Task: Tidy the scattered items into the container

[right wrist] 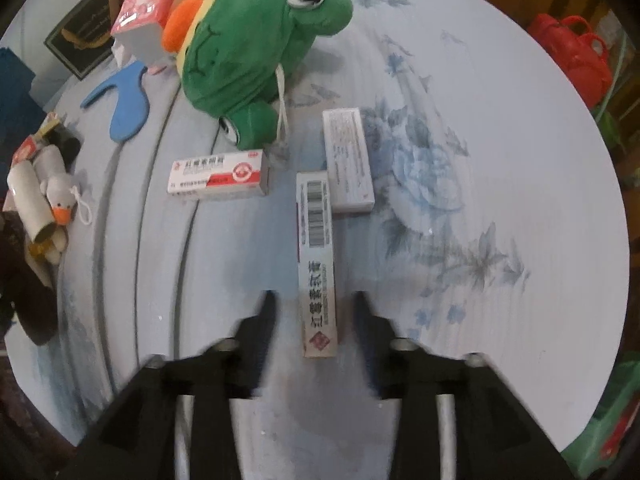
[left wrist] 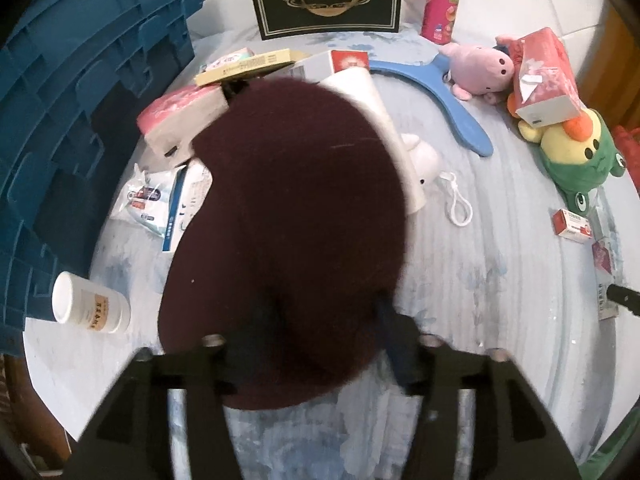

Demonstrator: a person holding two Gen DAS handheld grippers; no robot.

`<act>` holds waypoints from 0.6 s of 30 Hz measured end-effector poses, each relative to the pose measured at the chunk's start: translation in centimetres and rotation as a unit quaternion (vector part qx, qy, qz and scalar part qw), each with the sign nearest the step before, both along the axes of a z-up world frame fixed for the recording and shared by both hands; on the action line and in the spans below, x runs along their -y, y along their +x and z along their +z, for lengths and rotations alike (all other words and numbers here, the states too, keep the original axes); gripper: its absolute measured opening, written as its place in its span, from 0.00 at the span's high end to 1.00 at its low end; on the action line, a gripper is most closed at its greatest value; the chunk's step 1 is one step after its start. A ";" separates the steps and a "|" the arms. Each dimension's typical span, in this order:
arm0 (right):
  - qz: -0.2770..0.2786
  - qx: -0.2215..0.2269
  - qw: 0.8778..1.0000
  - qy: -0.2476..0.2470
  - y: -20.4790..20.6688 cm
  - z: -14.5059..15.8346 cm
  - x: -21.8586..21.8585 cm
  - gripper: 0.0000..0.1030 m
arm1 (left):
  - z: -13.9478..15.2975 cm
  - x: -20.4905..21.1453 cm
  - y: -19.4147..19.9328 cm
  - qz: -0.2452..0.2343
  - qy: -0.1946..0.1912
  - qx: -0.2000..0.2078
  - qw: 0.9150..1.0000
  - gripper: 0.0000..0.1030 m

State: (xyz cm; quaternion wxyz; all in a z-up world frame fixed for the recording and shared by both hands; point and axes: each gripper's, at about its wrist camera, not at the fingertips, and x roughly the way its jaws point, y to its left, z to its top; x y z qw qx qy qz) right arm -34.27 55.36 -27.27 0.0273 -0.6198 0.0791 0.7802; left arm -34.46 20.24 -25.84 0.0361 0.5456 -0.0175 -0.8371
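While maroon hat (left wrist: 296, 232) hides gripper (left wrist: 316, 344).

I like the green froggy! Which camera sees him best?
The right wrist view: the green frog plush is big and near, with an eye and foot clear. The left wrist view shows it small at the right edge, partly under a pink tissue pack.

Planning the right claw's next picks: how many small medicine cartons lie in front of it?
3: the long barcode carton between the open right claw's fingertips, a red-and-white carton to its left, a pale carton beyond. More may hide under the green frog plush.
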 end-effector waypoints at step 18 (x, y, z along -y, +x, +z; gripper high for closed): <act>0.005 0.005 1.000 0.027 -1.6 -2.8 1.1 0.50 | -1.8 -0.6 -1.2 -0.024 -0.037 -0.015 0.999 0.48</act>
